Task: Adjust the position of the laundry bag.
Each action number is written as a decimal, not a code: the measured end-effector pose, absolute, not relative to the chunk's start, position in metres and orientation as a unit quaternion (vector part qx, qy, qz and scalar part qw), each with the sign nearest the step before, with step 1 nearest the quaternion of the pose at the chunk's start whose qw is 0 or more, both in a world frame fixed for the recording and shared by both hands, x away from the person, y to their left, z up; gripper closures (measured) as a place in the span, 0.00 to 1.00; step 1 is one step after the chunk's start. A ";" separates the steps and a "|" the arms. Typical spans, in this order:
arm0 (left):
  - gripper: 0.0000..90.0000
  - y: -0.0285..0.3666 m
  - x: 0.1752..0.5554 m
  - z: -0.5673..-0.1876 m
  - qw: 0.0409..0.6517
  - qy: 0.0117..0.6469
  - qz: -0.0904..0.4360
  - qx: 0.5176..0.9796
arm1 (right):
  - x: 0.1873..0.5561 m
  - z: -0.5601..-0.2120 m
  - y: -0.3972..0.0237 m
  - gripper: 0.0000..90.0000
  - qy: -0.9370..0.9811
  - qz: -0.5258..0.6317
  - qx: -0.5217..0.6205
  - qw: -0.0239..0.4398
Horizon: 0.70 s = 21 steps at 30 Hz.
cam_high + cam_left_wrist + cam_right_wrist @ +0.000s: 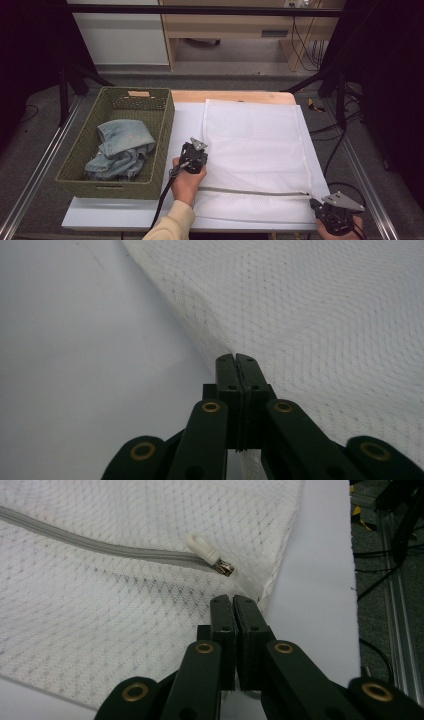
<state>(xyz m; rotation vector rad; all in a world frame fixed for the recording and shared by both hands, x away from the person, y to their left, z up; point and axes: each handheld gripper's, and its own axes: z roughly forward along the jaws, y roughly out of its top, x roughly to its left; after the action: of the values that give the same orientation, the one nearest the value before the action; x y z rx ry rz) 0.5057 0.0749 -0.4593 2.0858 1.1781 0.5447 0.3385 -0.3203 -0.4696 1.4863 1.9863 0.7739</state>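
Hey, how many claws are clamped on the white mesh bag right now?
2. The left claw pinches the mesh bag at its left edge; the right claw is shut on the bag's near right corner, beside the zipper pull.

Wicker basket (159, 131) walls off table's left; bare white table strip (186, 125) beside mesh bag (255, 145) passable.

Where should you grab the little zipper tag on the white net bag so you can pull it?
Grab the white tab of the zipper pull, pinching its flat sides. It lies flat on the mesh bag, at the end of the grey zipper by the bag's corner, so coming down from above probably works best.
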 end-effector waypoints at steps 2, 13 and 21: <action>1.00 0.079 0.505 -0.458 0.332 0.456 0.211 0.798 | 0.340 -0.469 -0.318 0.98 0.739 0.288 0.548 0.267; 1.00 0.100 0.498 -0.450 0.321 0.476 0.232 0.786 | 0.344 -0.465 -0.300 0.98 0.757 0.300 0.520 0.258; 1.00 0.103 0.496 -0.447 0.309 0.477 0.248 0.785 | 0.345 -0.465 -0.293 0.98 0.766 0.302 0.509 0.249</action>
<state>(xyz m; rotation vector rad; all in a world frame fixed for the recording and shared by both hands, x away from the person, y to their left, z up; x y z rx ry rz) 0.4957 0.1035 -0.4468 2.0732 1.2604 0.6542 0.3450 -0.2926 -0.4651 1.3875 2.0877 0.8221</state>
